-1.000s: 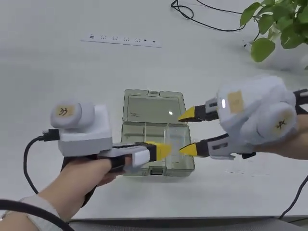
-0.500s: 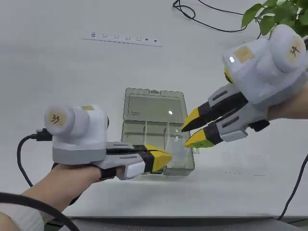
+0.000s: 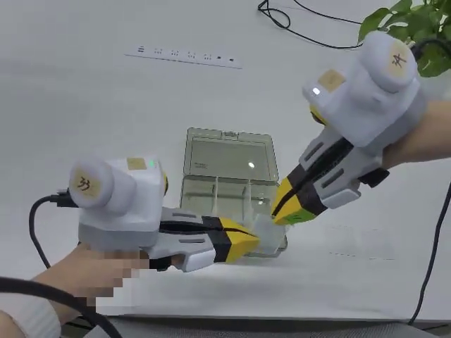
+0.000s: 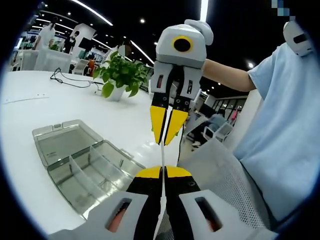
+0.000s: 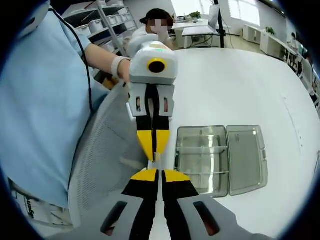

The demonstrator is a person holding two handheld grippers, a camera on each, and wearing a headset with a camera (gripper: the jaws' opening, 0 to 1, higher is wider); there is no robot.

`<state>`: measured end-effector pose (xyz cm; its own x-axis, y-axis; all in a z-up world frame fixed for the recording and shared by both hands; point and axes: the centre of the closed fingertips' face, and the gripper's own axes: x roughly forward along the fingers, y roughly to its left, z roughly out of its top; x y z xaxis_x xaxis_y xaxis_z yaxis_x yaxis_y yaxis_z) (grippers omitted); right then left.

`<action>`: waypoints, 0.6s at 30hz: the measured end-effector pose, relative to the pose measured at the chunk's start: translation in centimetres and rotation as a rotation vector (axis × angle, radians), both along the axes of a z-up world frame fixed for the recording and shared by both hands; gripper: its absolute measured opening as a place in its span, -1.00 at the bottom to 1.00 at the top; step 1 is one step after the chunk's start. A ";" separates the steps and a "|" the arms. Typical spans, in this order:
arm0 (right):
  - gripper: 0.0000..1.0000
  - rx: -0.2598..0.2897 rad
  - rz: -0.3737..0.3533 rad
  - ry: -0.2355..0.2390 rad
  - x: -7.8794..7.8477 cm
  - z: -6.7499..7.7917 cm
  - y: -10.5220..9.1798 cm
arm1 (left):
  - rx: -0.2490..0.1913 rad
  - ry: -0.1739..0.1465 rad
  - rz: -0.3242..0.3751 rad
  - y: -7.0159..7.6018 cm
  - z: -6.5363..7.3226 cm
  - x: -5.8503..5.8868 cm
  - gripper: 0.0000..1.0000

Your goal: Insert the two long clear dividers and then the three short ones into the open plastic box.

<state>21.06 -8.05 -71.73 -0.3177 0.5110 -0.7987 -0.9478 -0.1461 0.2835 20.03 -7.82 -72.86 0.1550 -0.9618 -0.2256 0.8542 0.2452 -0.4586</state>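
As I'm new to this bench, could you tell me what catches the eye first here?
The left claw and right claw meet tip to tip, both pinching one clear divider over the near right corner of the open plastic box. Its lid lies folded back on the white table.

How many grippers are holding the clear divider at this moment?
2. The left gripper pinches the clear divider at the open box's near edge; the right gripper pinches it from above.

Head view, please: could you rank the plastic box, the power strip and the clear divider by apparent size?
1. plastic box
2. power strip
3. clear divider, nearer the camera and partly hidden, so unsure.
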 end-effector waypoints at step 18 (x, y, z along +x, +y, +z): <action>-0.96 -0.087 0.018 0.067 -1.3 -0.1 0.2 | 0.006 -0.012 -0.044 -0.2 -0.1 -0.5 -1.00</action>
